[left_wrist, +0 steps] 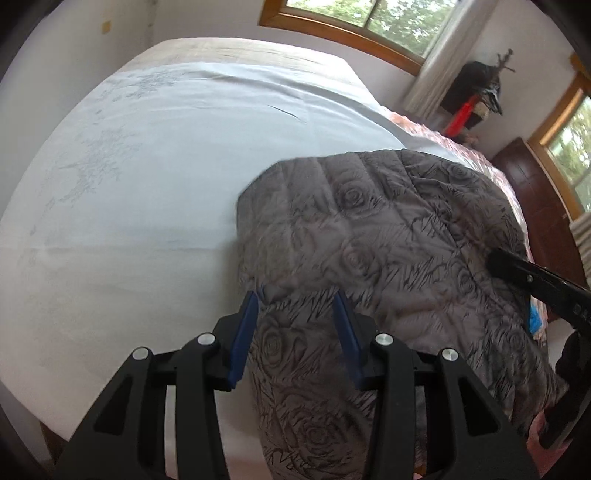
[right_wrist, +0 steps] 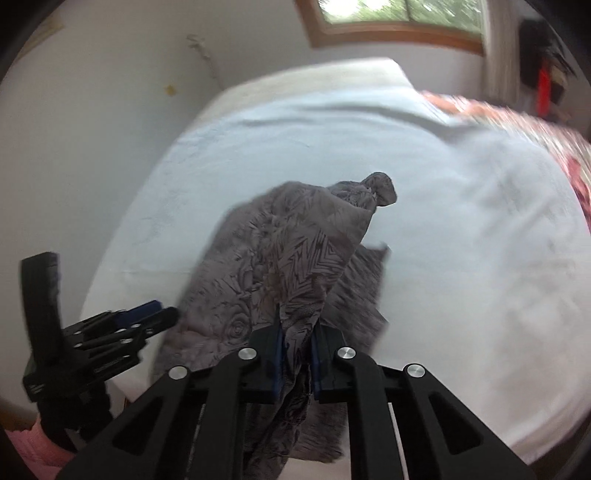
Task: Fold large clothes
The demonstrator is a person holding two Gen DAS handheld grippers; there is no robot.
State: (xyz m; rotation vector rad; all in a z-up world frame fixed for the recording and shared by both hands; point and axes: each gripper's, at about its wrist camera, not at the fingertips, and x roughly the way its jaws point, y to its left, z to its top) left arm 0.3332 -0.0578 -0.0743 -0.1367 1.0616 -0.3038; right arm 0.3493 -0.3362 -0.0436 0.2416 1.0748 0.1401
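A grey quilted garment (left_wrist: pixel 388 229) with a rose pattern lies on the pale blue bed sheet (left_wrist: pixel 147 166), near the bed's front edge. My left gripper (left_wrist: pixel 295 299) is shut on a thick fold of it, and the cloth fills the gap between the blue pads. In the right wrist view my right gripper (right_wrist: pixel 298 328) is shut on a bunched part of the garment (right_wrist: pixel 295 240), which rises in a peak away from the jaws. The left gripper (right_wrist: pixel 162 312) shows there at the garment's left edge. A black part of the right gripper (left_wrist: pixel 517 273) reaches in over the garment's right side.
The bed sheet (right_wrist: pixel 461 221) runs far back and to the right. A red floral quilt (right_wrist: pixel 517 118) lies along the bed's right side. A white wall stands to the left, windows (left_wrist: pixel 369 22) behind, and a dark wooden cabinet (left_wrist: pixel 535 206) and coat rack (left_wrist: pixel 476 88) at the right.
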